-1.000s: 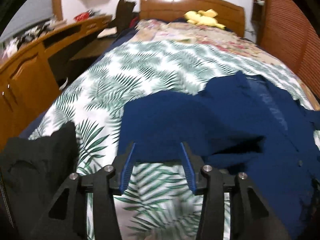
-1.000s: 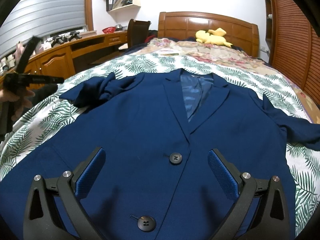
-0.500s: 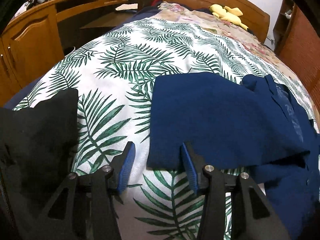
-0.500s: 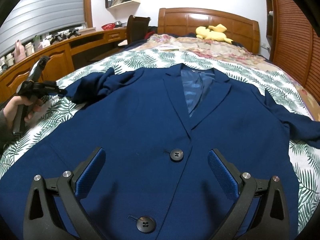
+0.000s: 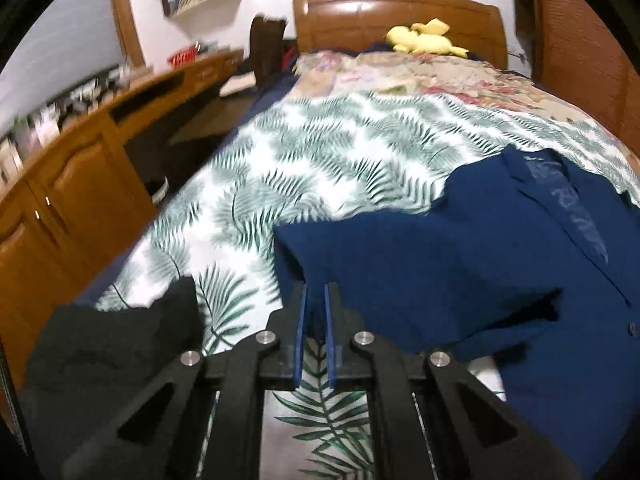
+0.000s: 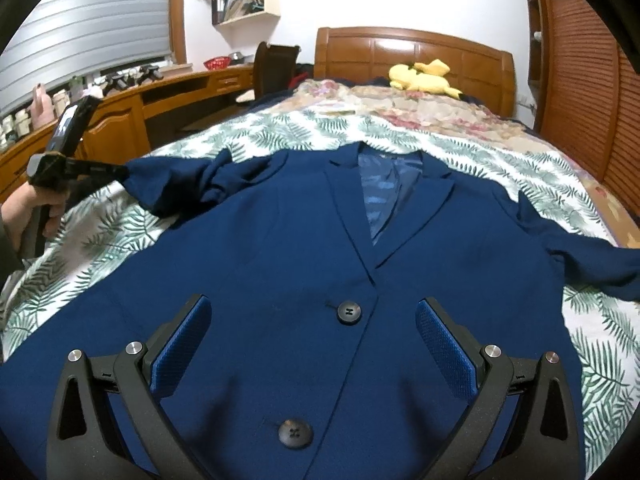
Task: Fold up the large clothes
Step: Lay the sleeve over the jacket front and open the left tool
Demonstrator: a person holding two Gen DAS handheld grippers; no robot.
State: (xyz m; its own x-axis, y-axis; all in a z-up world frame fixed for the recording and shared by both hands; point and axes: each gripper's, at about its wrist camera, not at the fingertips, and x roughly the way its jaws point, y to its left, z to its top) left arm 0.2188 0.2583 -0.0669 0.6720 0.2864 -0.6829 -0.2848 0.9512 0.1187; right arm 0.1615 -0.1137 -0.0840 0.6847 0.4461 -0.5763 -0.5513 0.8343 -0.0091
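We see the bed [image 6: 280,136] filling most of both views, covered by a white spread with green fern leaves and, further up toward the wooden headboard [image 6: 416,52], a faded floral quilt. Along its left side runs a long wooden bench [image 6: 120,120] with cupboard doors, cluttered on top.

On the bed the navy jacket [image 6: 280,264] lies face up and buttoned, collar toward the headboard, its hem nearest the right wrist camera. Its right-hand sleeve [image 6: 580,256] stretches flat toward the bed's edge. The other sleeve [image 5: 400,272] is lifted off the spread at its cuff end.

A black garment [image 5: 100,344] sits crumpled near the bed's lower left corner in the left wrist view.

The left tongs [image 5: 314,308] have just closed, and their blue pads now pinch the cuff edge of that raised sleeve. From the right wrist view we see a hand [image 6: 28,208] holding that tool beside the bed.

The right tongs [image 6: 312,344] hover above the jacket front, spread wide with nothing between them, framing the upper button [image 6: 349,312]; the lower button [image 6: 295,433] shows closer to the camera.

A yellow plush toy [image 6: 424,76] rests by the headboard.
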